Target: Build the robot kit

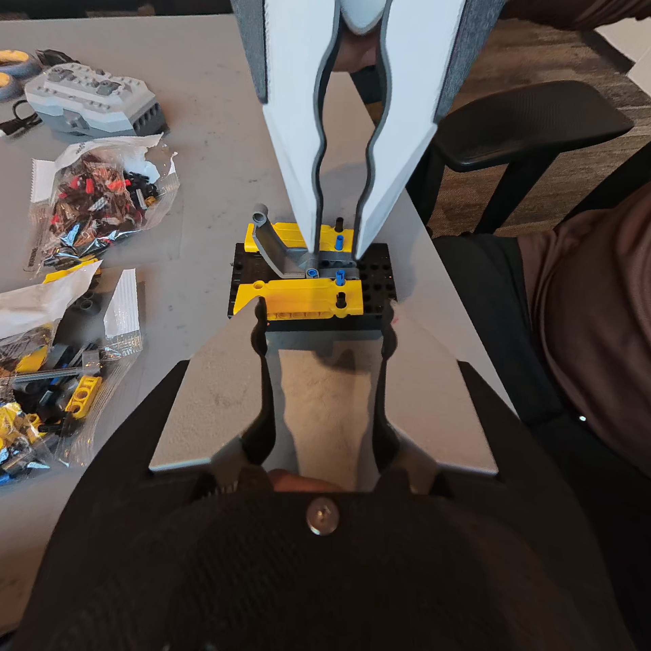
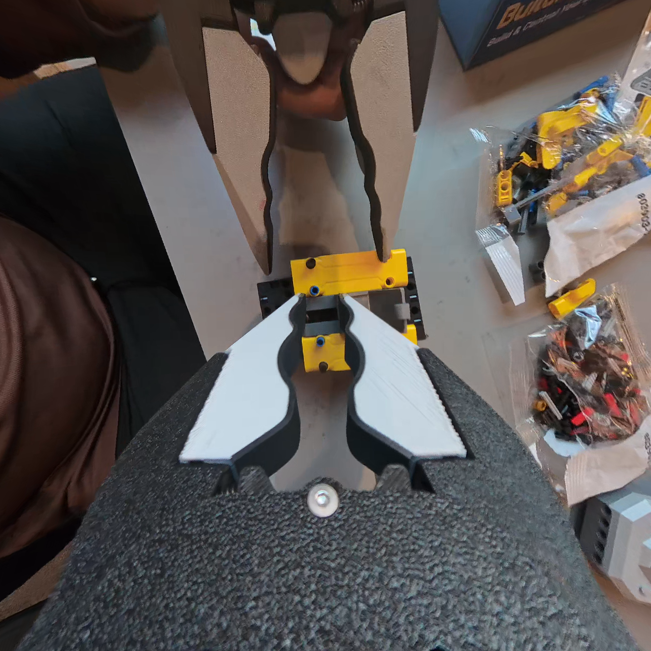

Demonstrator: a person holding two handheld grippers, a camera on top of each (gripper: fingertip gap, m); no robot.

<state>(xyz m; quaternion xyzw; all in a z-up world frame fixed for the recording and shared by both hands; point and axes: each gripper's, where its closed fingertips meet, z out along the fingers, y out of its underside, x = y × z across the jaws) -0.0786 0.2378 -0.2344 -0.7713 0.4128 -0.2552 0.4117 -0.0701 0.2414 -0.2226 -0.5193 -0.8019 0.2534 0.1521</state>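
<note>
A small brick assembly stands near the table's edge: a black studded base (image 1: 377, 271), two yellow panels (image 1: 310, 299) and a grey curved piece (image 1: 278, 253). My left gripper (image 1: 324, 303) has its grey fingers spread across the assembly. One tip rests on the near yellow panel and the other against the base's end, bracing it. My right gripper (image 2: 321, 297), with white fingers, is closed on a grey beam (image 2: 318, 304) between the yellow panels (image 2: 348, 273). It also shows in the left wrist view (image 1: 334, 259), coming from above. The left gripper shows in the right wrist view (image 2: 326, 266).
Clear bags of loose parts (image 1: 102, 200) (image 1: 45, 387) lie left of the assembly, also in the right wrist view (image 2: 591, 380). A grey battery box (image 1: 91, 102) and yellow wheels (image 1: 14, 67) sit farther off. A blue box (image 2: 521, 31), a black chair (image 1: 521, 130) and a person in brown (image 1: 599, 317) border the table.
</note>
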